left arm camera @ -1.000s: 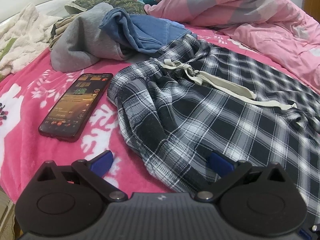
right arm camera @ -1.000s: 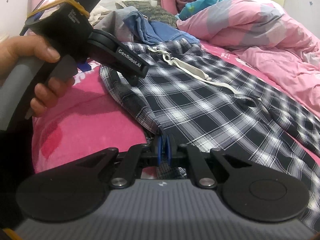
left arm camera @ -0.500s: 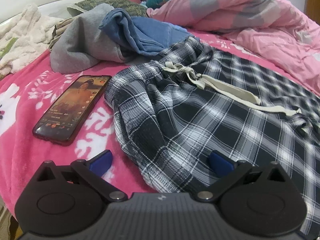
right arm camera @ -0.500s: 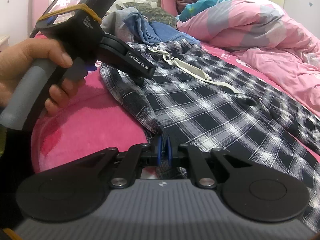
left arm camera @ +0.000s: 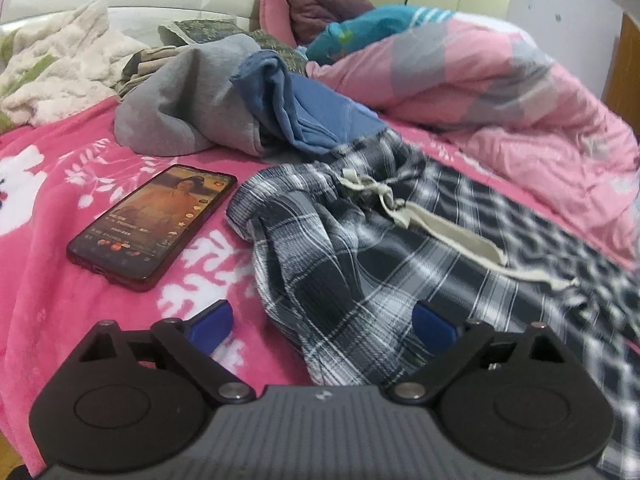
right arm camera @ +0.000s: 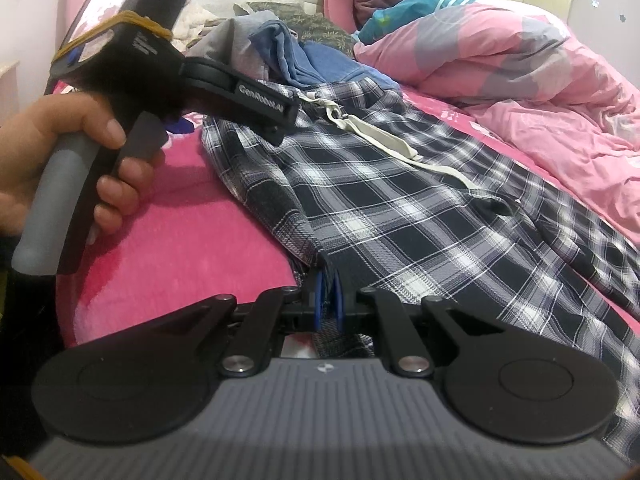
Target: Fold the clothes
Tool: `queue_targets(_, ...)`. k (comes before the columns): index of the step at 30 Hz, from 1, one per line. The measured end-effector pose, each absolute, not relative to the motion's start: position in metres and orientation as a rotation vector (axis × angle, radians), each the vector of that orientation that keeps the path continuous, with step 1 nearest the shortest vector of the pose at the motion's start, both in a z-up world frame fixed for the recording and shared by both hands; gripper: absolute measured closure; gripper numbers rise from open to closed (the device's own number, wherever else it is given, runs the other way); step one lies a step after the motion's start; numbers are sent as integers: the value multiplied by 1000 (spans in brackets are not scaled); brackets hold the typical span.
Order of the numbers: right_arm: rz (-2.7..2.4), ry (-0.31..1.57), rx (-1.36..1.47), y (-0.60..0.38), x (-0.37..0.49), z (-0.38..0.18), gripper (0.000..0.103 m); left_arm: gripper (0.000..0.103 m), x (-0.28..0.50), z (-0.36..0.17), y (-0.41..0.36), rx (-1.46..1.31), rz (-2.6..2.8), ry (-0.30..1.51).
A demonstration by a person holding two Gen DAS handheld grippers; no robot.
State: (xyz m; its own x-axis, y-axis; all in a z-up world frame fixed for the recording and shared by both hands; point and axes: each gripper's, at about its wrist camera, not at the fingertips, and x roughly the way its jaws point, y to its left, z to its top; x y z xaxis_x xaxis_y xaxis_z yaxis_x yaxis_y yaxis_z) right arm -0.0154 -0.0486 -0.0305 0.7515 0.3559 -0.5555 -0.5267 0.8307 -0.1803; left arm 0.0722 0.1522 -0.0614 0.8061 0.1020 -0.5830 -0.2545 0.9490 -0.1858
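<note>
Plaid trousers (right arm camera: 400, 200) pinched in right gripper (right arm camera: 328, 300) jaws, left gripper (left arm camera: 322, 326) jaws spread beside phone (left arm camera: 152, 220)

"GenRobot.AI" on left gripper (right arm camera: 276, 132) arm.

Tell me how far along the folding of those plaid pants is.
Early stage. Done: no fold shows; the plaid pants lie spread on the pink blanket. In hand: the right gripper is pinching their near edge; the left gripper is open over the waistband side. Left: the folding itself.
</note>
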Motion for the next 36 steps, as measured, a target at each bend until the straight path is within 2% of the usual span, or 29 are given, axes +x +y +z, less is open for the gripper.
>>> queue_targets(7, 478, 524, -365, -45, -17, -32, 97, 17, 65, -62, 163, -315, 175, 552)
queue_targets(20, 462, 521, -400, -41, -19, -33, 97, 49, 59, -58, 198, -466, 183, 495)
queue_targets(22, 459, 521, -404, -40, -19, -33, 97, 60, 64, -61, 205, -508, 183, 509)
queue_targets(24, 457, 520, -408, -39, -20, -33, 97, 85, 68, -64, 211, -545, 169, 514)
queue_targets(25, 456, 520, -409, -39, -20, -33, 97, 93, 69, -65, 213, -560, 161, 516)
queue_targets(26, 454, 521, -410, -39, -20, -33, 97, 96, 71, -66, 214, -574, 154, 518)
queue_targets(36, 451, 520, -420, -38, -20, -33, 97, 97, 70, -66, 218, -549, 238, 569)
